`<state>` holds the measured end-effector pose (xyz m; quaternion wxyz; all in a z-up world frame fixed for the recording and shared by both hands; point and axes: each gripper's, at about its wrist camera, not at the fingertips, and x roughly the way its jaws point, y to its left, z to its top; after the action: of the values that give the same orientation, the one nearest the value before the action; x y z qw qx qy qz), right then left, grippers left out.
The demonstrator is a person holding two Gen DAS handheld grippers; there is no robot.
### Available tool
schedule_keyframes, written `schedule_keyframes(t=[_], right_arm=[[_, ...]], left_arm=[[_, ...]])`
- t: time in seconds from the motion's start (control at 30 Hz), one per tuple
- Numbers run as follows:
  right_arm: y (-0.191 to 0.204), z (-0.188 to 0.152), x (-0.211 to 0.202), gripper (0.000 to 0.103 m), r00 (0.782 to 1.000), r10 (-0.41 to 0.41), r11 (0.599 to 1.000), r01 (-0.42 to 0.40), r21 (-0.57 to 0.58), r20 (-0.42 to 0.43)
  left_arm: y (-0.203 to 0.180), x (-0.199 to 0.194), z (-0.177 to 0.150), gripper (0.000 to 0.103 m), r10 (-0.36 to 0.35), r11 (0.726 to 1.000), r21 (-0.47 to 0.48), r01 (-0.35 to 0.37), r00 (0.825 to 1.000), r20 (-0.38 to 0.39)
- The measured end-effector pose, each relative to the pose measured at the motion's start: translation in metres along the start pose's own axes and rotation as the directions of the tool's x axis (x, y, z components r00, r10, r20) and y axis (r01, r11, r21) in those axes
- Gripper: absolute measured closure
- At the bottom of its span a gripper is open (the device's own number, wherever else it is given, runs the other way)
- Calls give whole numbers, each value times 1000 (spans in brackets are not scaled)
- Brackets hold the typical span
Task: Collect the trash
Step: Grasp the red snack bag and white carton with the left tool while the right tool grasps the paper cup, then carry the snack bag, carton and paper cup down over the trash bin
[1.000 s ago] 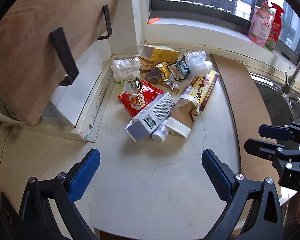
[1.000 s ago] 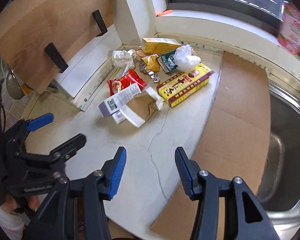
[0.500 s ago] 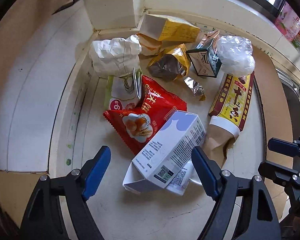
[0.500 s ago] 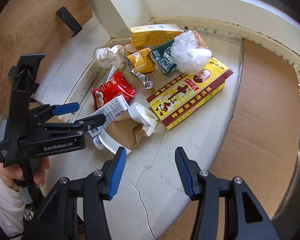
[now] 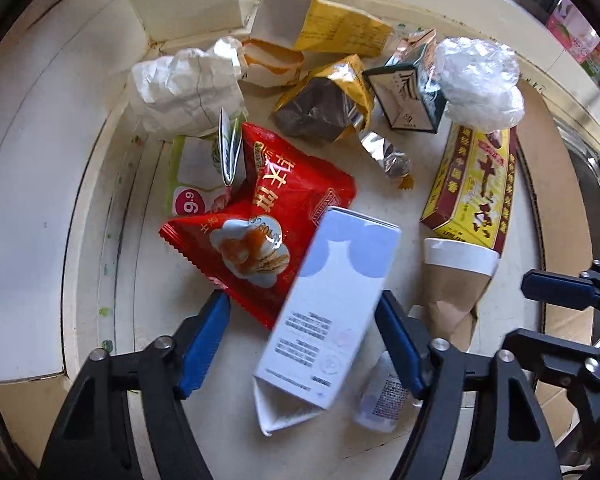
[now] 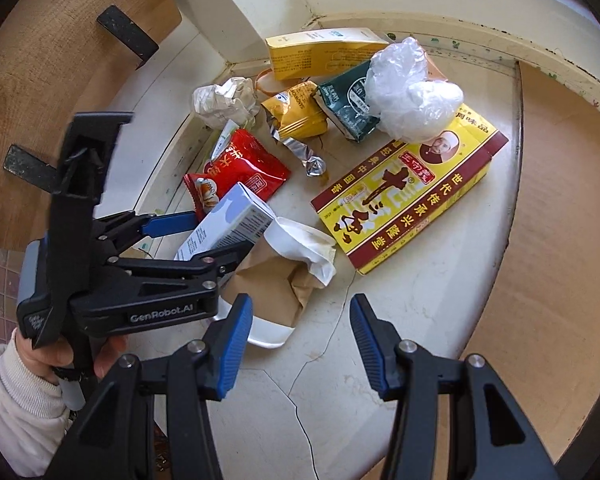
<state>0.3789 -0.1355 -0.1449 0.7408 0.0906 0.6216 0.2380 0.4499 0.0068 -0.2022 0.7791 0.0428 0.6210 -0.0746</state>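
The left gripper (image 5: 302,330) is closing its jaws around the white-and-blue cardboard carton (image 5: 332,308) beside the red snack packet (image 5: 268,216), not yet clamped; the right gripper (image 6: 296,336) is hovering released

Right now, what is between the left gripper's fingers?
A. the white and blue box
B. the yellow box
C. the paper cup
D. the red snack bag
A: the left gripper is closing around the white and blue box, which sits between its blue pads.

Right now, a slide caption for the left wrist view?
Left gripper closing around white-and-blue carton atop a countertop trash pile.
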Motion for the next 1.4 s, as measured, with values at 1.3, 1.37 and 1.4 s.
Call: schedule_keyframes(t=[1.3,1.37,1.4], right_arm=[[59,-18,17,50,992,-106,994,104,38,71],[62,-23,10,50,991,-104,994,102,32,87],[65,-28,5,50,990,-104,994,101,30,95]], left_arm=[[10,-99,-111,70,61,980,-197,-31,987,146],[9,-109,-124,70,67,981,-192,-35,985,162],[9,-115,-130,70,68,981,-190,-35,983,169]])
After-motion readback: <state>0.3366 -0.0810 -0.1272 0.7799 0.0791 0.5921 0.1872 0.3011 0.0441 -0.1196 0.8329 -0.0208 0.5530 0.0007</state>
